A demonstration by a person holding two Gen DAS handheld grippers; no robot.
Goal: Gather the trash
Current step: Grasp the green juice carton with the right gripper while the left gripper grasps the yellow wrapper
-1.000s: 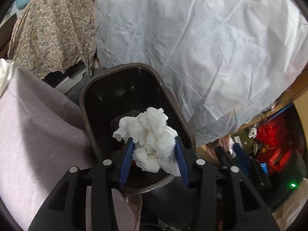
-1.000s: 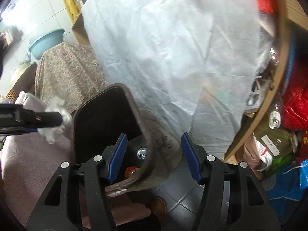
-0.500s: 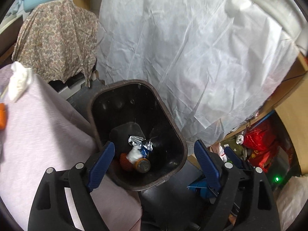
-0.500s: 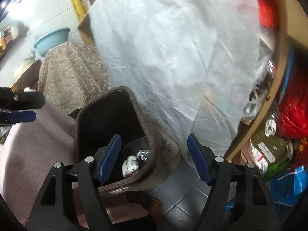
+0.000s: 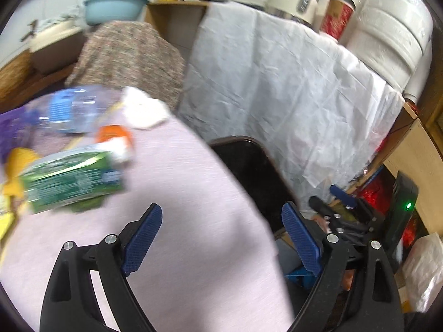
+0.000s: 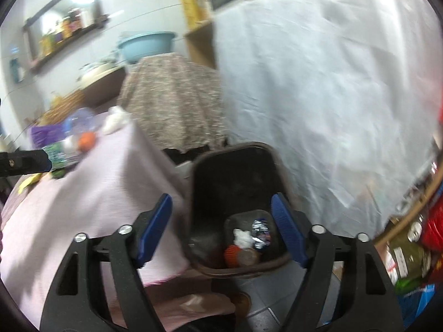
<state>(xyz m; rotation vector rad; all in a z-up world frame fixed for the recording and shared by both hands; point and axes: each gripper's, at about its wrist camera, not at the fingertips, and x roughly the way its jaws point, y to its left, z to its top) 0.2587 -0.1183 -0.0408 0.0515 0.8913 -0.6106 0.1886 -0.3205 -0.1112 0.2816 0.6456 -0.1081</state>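
Pink cloth covers the table (image 5: 193,221) beneath the left gripper (image 5: 221,238), its jaws opening and empty; the right gripper (image 6: 221,229), likewise opening on nothing, hangs over the dark bin (image 6: 235,171) holding crumpled tissue (image 6: 242,236), while litter (image 5: 72,179) lies on the table.

A dark brown bin (image 6: 235,171) beside a pale pink tablecloth (image 5: 193,221) — green packet (image 5: 72,179), floral-patterned drape (image 6: 171,99) behind.

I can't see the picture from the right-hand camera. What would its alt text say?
A dark trash bin on the floor holds crumpled white tissue, foil and an orange item, framed by the empty right gripper as its blue fingers open. Left of it, a pink-clothed table carries more litter.
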